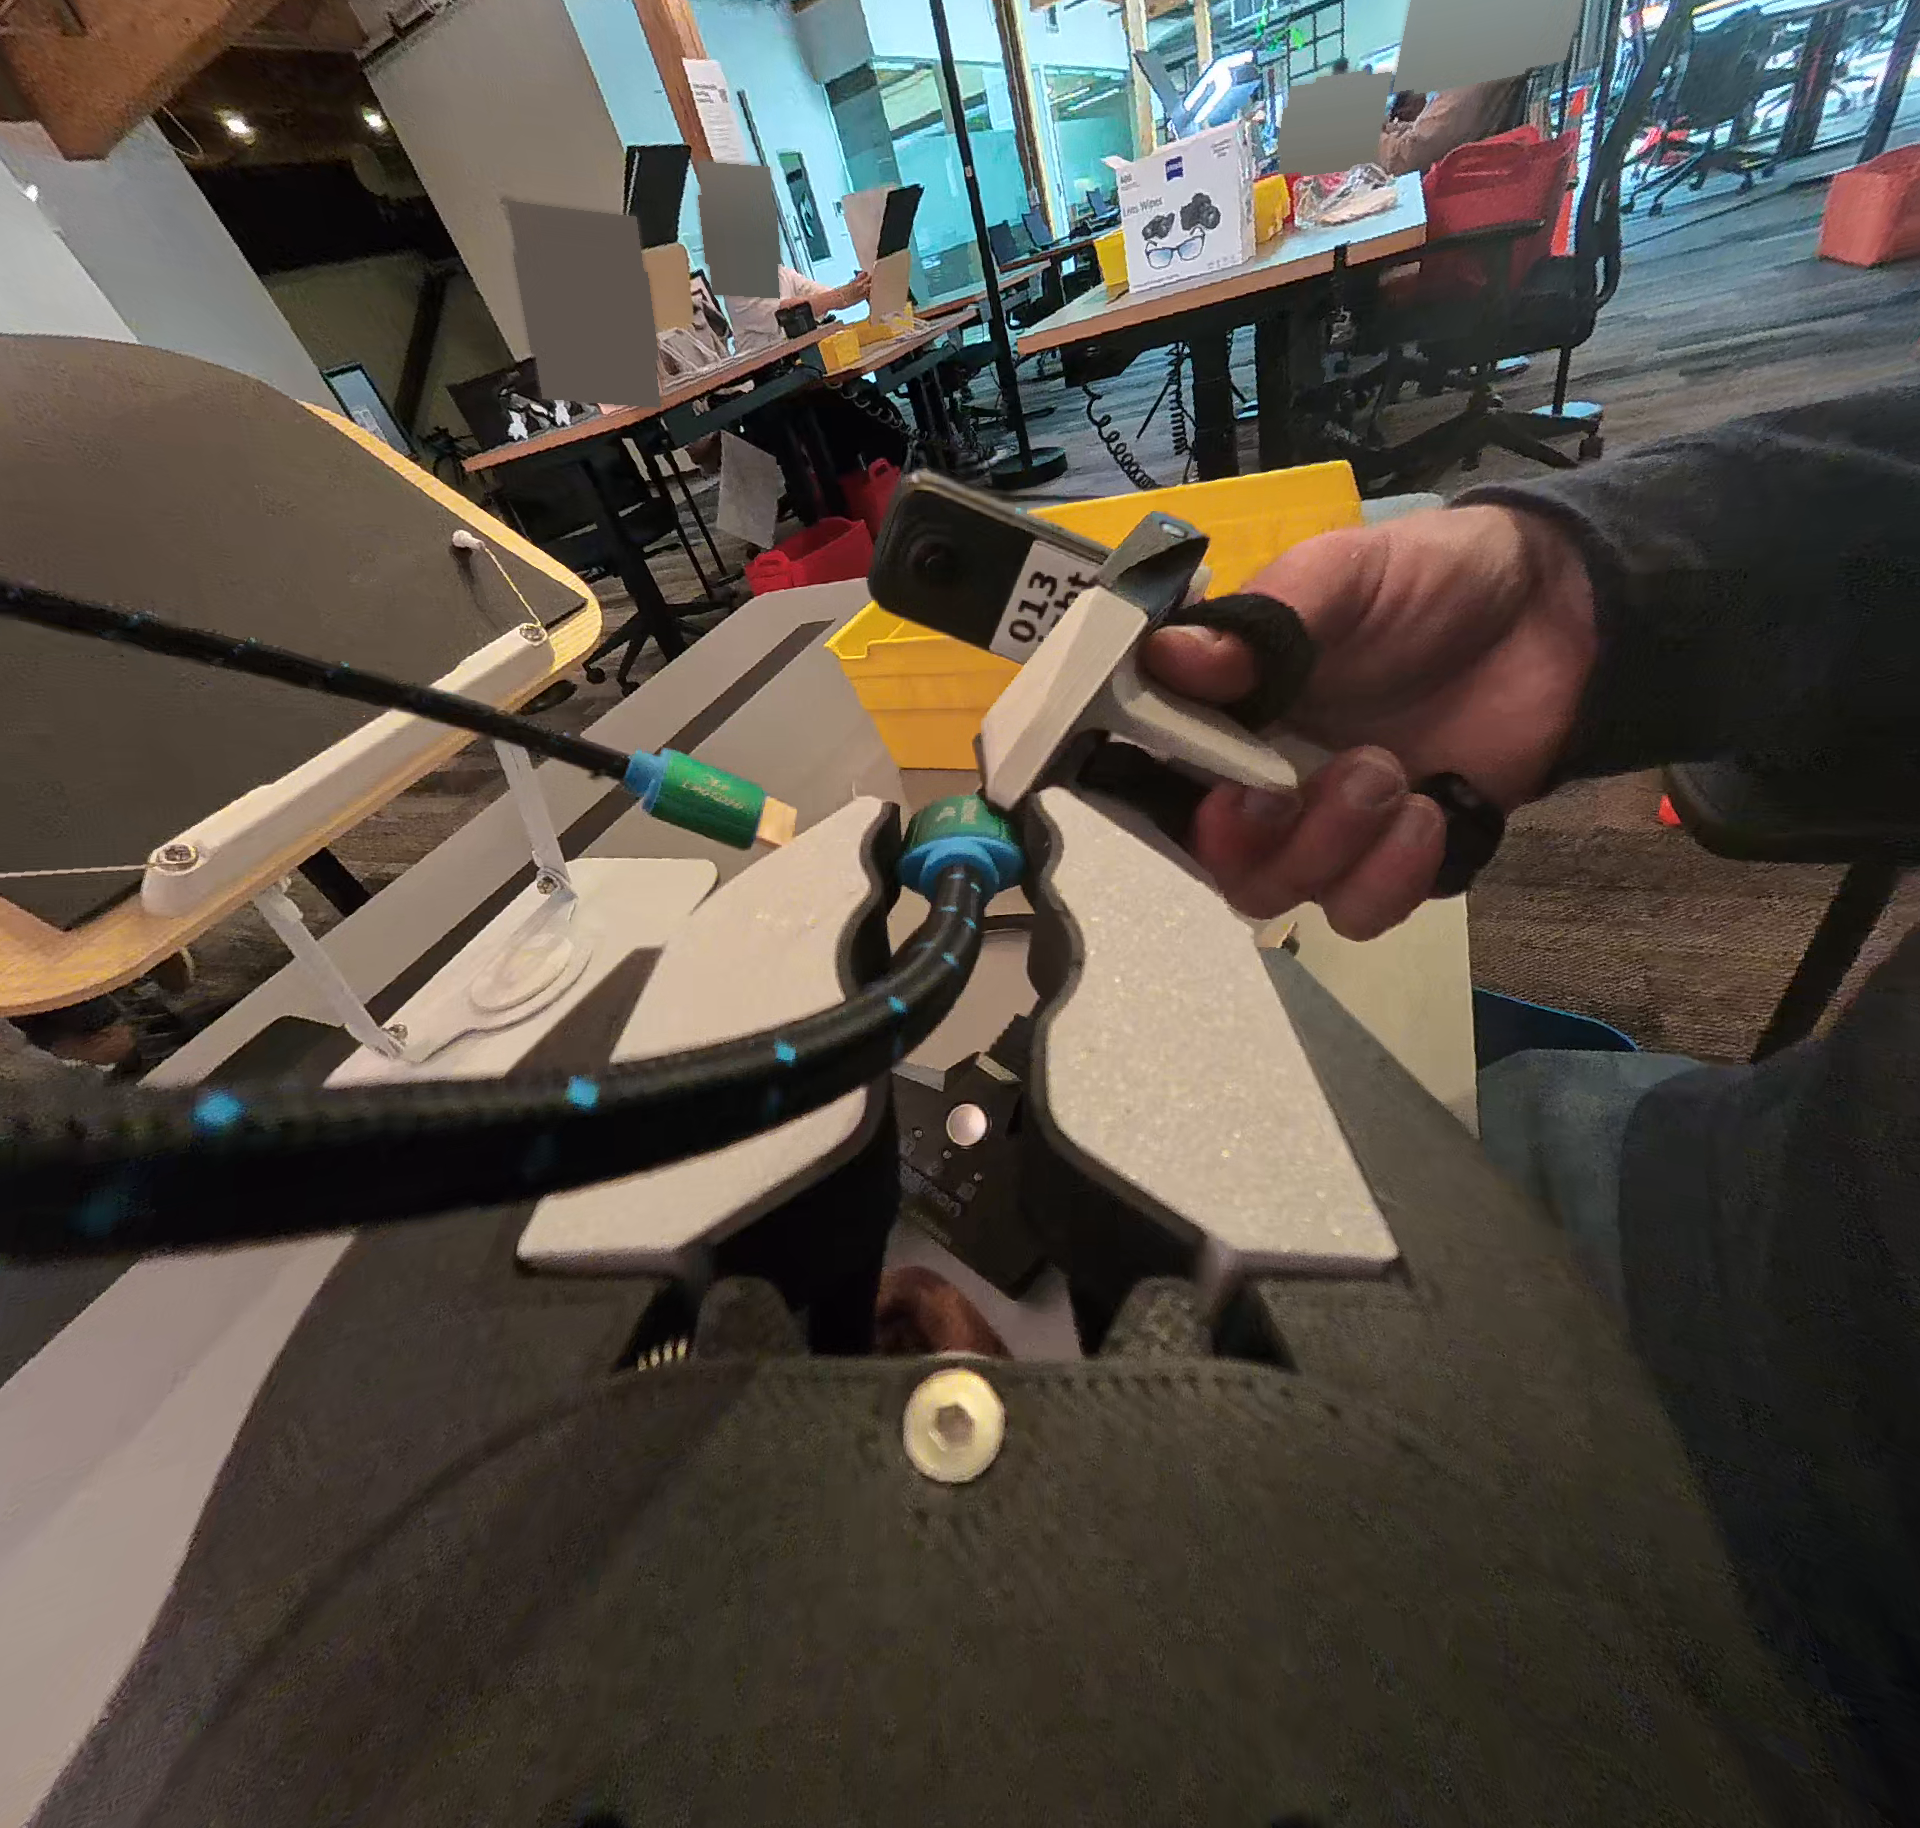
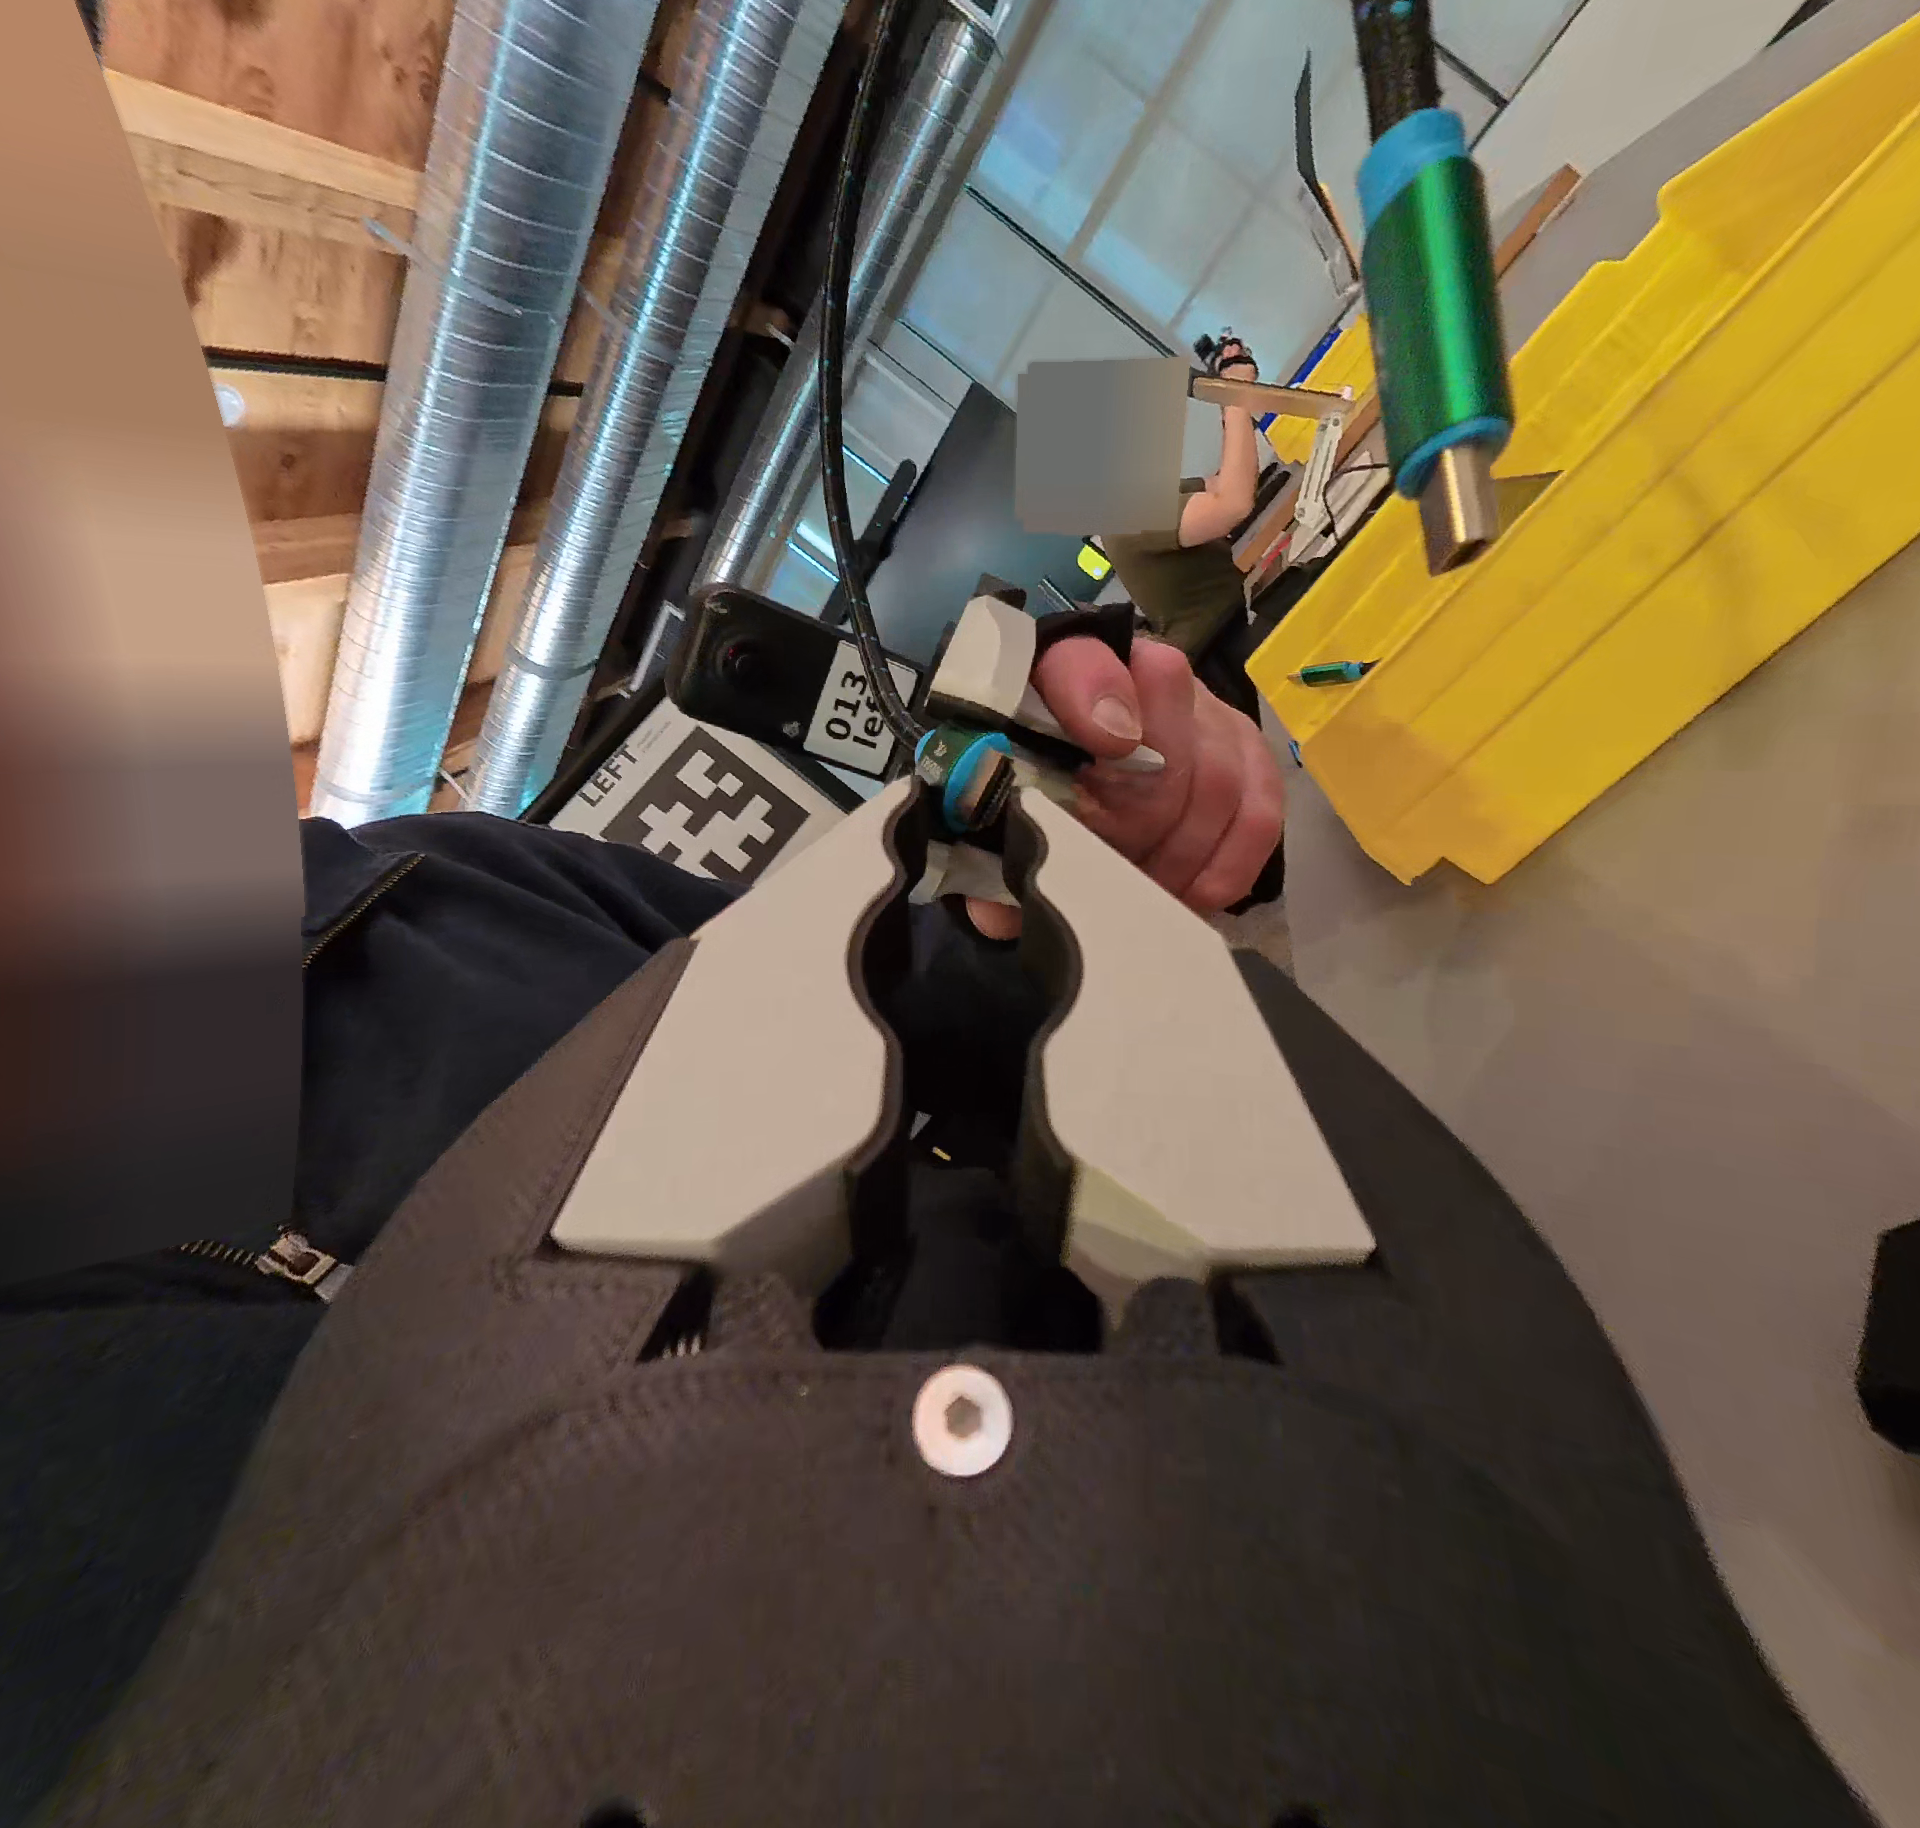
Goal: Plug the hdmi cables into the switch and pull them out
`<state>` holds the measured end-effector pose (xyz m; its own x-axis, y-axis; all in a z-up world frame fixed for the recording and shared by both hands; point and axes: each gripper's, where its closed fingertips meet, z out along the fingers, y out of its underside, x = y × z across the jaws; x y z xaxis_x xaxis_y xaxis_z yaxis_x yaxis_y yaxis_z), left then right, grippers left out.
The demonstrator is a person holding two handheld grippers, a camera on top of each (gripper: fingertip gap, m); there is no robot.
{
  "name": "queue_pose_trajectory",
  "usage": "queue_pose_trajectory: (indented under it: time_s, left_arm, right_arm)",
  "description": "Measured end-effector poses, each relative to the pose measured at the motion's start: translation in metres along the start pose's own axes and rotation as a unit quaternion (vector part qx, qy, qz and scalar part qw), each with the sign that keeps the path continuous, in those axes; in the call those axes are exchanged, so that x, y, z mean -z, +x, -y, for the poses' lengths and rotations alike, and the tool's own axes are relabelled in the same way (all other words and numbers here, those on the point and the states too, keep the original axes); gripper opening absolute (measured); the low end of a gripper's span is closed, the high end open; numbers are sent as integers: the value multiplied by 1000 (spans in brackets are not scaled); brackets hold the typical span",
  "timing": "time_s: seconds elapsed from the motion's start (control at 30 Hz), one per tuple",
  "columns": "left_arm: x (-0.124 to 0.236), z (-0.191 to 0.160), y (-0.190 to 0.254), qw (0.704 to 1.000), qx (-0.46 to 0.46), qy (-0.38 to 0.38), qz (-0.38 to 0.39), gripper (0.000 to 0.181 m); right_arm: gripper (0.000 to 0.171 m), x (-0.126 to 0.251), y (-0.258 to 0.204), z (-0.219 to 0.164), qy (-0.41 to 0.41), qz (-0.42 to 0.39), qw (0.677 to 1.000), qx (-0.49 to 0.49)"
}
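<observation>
My left gripper [image 1: 961, 833] pinches a green HDMI plug [image 1: 951, 833] at its tips, braided cable [image 1: 623, 1092] looping left. My right gripper [image 2: 966, 822] meets that plug, jaws narrow; grip unclear. Second plug [image 1: 712, 796] hangs free. Switch [image 1: 961, 1165] below.

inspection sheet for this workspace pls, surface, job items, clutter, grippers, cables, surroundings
surface: grey table, tilted in both views.
job's things: green HDMI plug held at the gripper tips; second green plug hanging free; black switch box seen below, between the left fingers.
clutter: yellow bins; a small green item beside them.
grippers: left gripper shut on the held plug; right gripper tips at the same plug, grip unclear.
cables: black braided cable, blue flecks, looping left.
surroundings: open office, desks, chairs, people at work.
</observation>
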<state>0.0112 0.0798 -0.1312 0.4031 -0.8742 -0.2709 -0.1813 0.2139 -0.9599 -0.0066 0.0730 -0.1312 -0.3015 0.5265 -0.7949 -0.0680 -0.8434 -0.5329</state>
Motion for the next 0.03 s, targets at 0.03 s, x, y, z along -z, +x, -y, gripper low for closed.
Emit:
queue_pose_trajectory:
  time_s: [0.03]
  left_arm:
    - [0, 1, 0, 1000, 1, 3, 0, 20]
  right_arm:
    - [11, -1, -1, 0, 2, 5, 1000, -1]
